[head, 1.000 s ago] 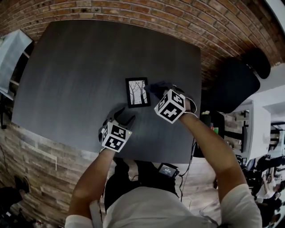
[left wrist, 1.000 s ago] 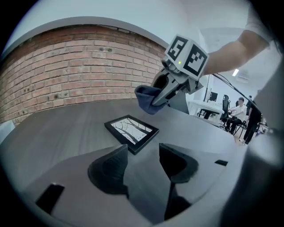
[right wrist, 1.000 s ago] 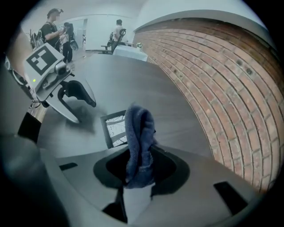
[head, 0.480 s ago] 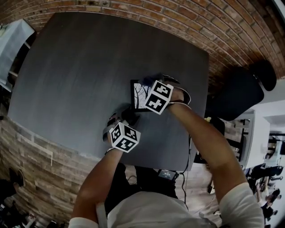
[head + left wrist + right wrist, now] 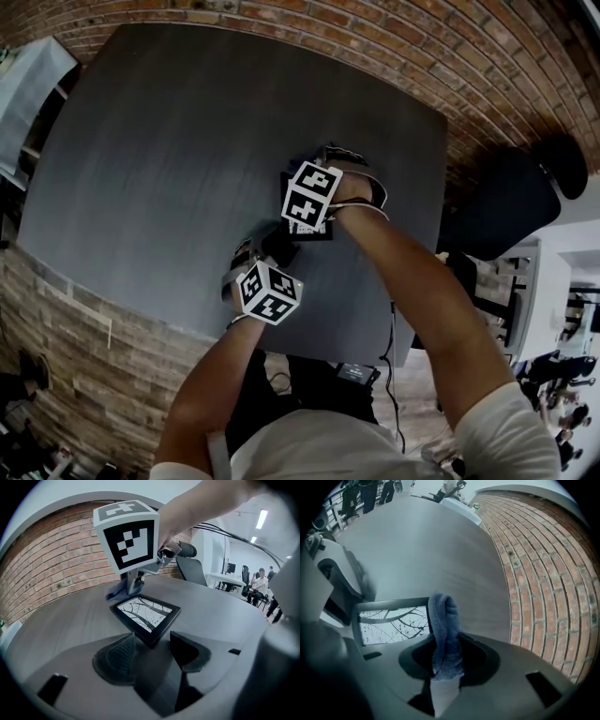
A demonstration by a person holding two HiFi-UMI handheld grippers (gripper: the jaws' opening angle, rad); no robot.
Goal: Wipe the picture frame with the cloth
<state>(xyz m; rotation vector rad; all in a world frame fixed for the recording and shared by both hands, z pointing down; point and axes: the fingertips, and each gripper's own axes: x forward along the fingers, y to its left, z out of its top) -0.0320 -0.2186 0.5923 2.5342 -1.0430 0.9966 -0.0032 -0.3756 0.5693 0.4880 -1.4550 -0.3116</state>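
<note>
Tongs on my left (image 5: 152, 654) stand spread, jaws just opened wider, nothing clamped. The picture frame (image 5: 146, 614) lies flat straight ahead of them, one corner pointing into their gap. My right tongs (image 5: 446, 660) pinch the blue cloth (image 5: 444, 625), its tip at the frame's edge, the rest of the frame stretching leftward from them, so I judge the wipe runs that way. One frame, one cloth, two tongs.

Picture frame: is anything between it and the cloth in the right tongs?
Nothing visible does. The blue cloth, pinched in the right tongs, sits right at the picture frame edge; whether it touches yet is unclear.
</note>
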